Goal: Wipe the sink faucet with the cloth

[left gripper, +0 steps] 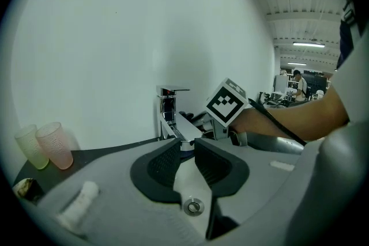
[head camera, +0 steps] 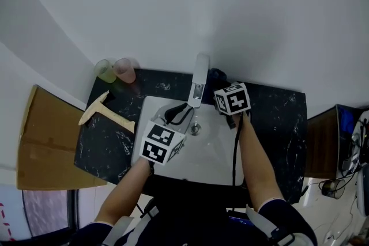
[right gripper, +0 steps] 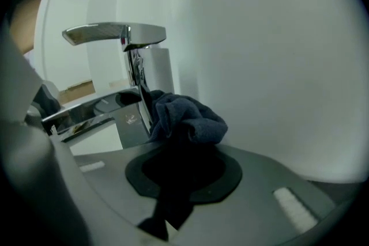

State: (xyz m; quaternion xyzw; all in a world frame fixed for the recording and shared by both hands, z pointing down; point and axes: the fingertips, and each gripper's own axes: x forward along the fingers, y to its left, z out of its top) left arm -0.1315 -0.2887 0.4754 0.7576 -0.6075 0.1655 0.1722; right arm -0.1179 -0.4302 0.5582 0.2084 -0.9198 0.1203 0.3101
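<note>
Right tongs (right gripper: 180, 146): clamped on bunched dark cloth (right gripper: 187, 118), set against faucet (right gripper: 147, 75) body, likely to wipe it. Left tongs (left gripper: 185, 146): parted, empty, waiting just before faucet spout.

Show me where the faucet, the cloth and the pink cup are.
faucet (right gripper: 109, 33), right gripper view, on its lever handle.
cloth (right gripper: 190, 121), right gripper view, on its bunched folds.
pink cup (left gripper: 55, 146), left gripper view, on its side wall.

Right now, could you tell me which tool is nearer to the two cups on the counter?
Left. The left tool hangs over the sink on the cups' side of the faucet; the right tool, gripping the cloth, sits beyond it.
</note>
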